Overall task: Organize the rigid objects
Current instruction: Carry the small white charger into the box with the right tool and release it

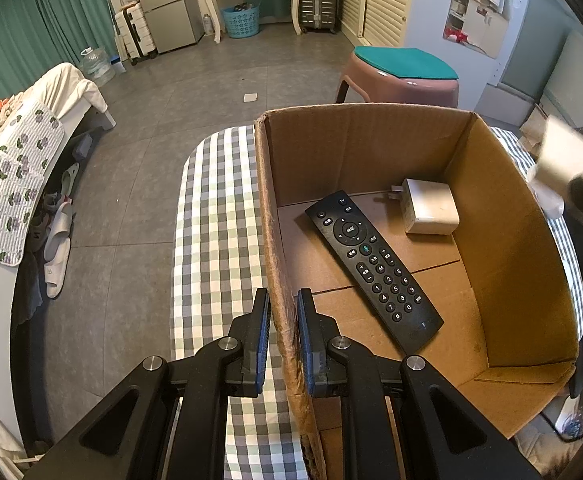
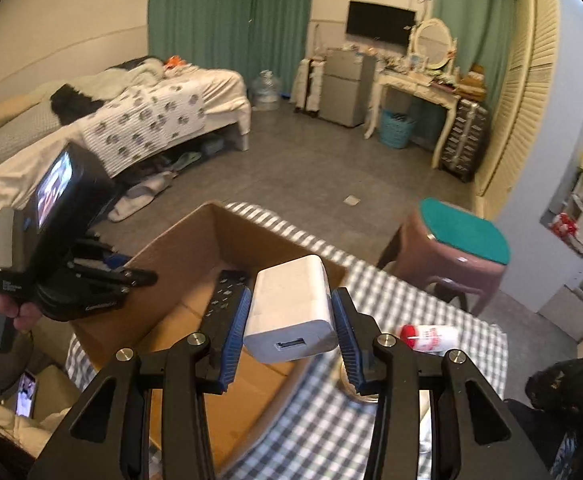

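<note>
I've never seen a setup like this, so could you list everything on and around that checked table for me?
cardboard box: one, brown, on the checked table, open at the top
remote control: one, black, flat on the box floor
charger in box: one, white, box floor, beside the remote's top end
held charger: one, white, above the box's edge
bottle: one, white with red, lying on the table
table: one, grey-white checked cloth
stool: one, pink, green top, behind the table
left gripper: black, jaws clamped on the box's wall
right gripper: black, jaws shut on the held charger
</note>
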